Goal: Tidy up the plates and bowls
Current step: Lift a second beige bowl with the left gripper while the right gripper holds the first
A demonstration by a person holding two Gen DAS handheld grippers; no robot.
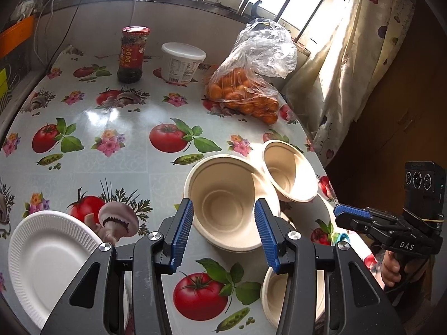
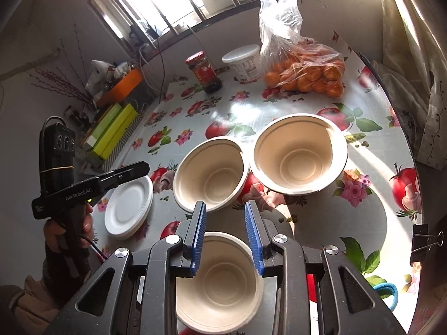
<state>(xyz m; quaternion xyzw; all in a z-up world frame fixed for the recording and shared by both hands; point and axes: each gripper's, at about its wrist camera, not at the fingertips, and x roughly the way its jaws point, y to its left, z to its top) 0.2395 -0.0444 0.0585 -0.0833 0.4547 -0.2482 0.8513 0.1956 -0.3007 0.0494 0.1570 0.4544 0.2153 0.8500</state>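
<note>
Surface (image 1: 117, 167) first: a glossy cloth printed with tomatoes and mushrooms spreads ahead of both my jaws, carrying everything. Far beyond them sit a bag of oranges (image 1: 245, 95), a white tub (image 1: 181, 64) and a red-lidded jar (image 1: 132, 55), none of them mine to sort.

Of the task's things, the white plates (image 2: 127, 209) lie stacked flat, left of and below my left gripper (image 1: 223, 231). Three pale bowls stand mouth-up: the middle bowl (image 1: 223, 195) just ahead between my left jaws, the far bowl (image 2: 299, 153) ahead and right of my right gripper (image 2: 225, 240), its rim overlapping or touching the middle one, and the near bowl (image 2: 218, 282) directly below my right jaws.

Both pairs of jaws stand apart and empty, the left wider than the right, neither clamped on anything.

I judge the step in hand to be nesting the bowls. To do it well, I would bring one jaw inside a rim and one outside, pinch the thin wall gently, lift straight up and lower it centred into its neighbour.

The bowls are round, with no long axis; their openings face up, slightly toward me.
</note>
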